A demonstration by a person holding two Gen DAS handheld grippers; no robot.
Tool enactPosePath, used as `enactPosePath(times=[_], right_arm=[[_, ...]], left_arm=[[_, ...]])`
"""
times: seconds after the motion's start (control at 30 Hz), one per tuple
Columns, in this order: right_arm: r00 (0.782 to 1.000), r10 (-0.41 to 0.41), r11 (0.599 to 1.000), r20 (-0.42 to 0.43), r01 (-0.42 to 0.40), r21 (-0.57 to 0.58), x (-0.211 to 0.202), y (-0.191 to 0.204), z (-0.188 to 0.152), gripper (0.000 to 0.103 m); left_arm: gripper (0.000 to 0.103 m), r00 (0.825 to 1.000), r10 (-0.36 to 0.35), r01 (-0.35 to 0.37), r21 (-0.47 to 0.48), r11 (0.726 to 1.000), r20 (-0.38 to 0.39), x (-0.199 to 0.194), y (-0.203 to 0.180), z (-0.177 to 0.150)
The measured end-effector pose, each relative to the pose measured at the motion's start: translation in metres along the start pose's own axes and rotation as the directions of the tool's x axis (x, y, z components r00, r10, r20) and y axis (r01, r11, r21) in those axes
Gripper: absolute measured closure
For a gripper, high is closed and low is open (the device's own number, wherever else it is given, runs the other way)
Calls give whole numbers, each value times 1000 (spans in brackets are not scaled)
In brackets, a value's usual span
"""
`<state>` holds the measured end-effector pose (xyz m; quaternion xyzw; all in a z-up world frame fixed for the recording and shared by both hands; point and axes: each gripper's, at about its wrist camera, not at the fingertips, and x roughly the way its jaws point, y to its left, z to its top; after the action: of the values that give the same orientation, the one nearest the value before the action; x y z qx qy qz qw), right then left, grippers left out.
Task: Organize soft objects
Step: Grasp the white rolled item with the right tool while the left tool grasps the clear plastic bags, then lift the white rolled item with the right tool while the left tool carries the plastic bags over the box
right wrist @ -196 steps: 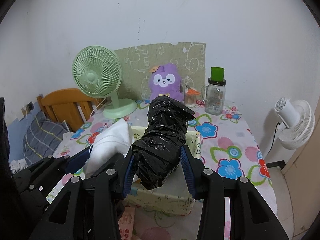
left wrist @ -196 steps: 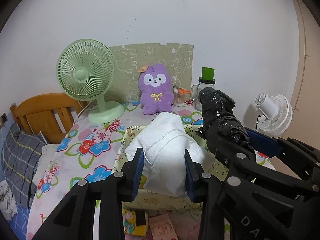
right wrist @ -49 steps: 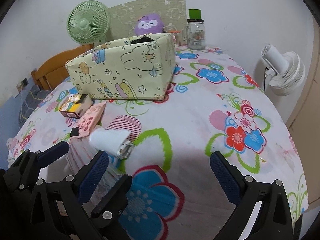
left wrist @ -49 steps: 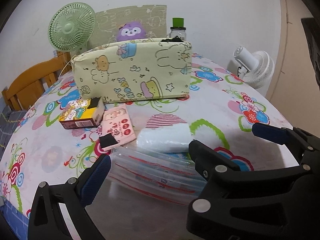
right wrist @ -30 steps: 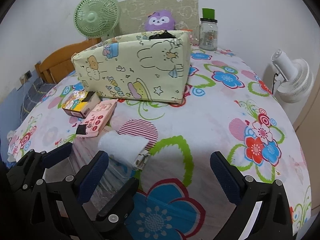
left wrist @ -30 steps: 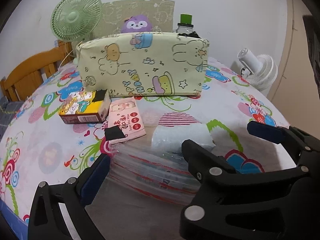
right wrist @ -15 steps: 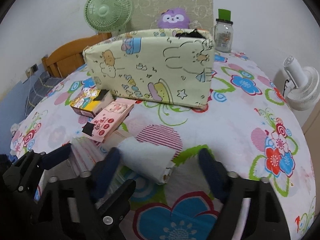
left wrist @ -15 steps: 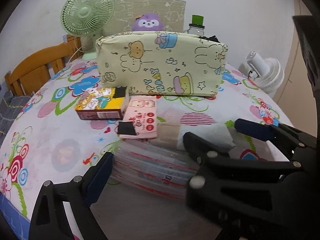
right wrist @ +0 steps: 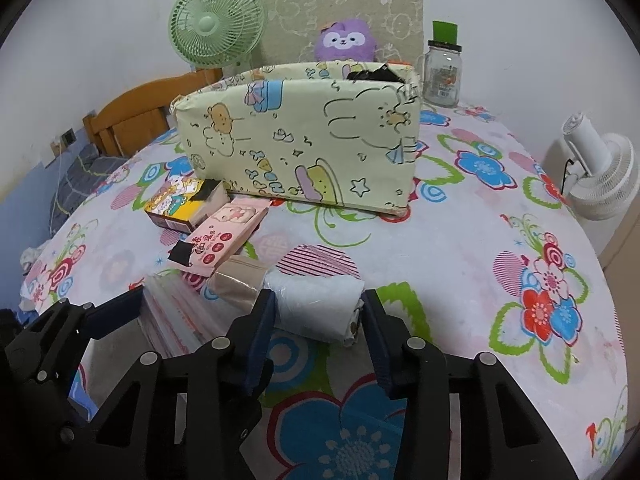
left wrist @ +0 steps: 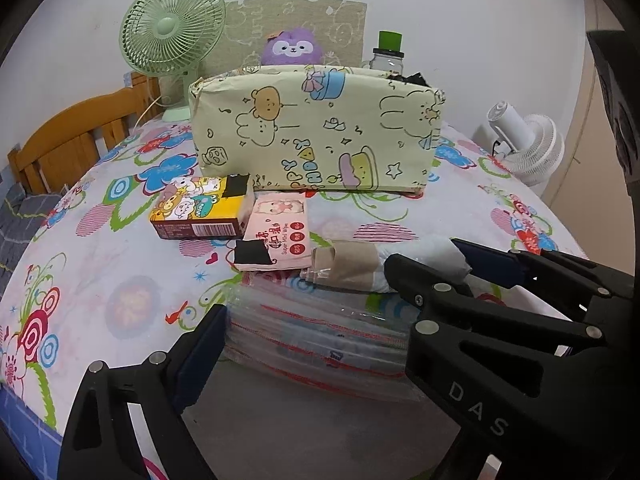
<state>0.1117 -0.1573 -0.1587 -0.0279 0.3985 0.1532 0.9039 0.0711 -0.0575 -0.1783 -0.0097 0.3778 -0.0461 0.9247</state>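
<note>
Blue-padded left gripper (left wrist: pixel 336 304) fingers are spread wide, near the clear bag stack (left wrist: pixel 320 336). Right gripper (right wrist: pixel 318 320) fingers sit narrow around the white soft roll (right wrist: pixel 316 304), maybe already squeezing it, ready for the yellow box (right wrist: pixel 304 136) ahead.

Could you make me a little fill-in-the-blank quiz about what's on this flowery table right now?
1. The right claw has its fingers on either side of a ____ plastic-wrapped roll.
2. The fan on the table behind the cartoon-printed box is ____ in colour.
3. The pink wipes pack lies right beside a ____ snack box.

Missing words: white; green; yellow
</note>
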Motion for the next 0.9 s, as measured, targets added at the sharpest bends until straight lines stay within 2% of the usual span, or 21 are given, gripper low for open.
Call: enactPosePath(times=[0.9], right_arm=[[989, -62, 998, 137, 60, 18, -74, -1, 34, 57]], left_arm=[[10, 992, -9, 5, 34, 999, 129, -61, -17, 38]])
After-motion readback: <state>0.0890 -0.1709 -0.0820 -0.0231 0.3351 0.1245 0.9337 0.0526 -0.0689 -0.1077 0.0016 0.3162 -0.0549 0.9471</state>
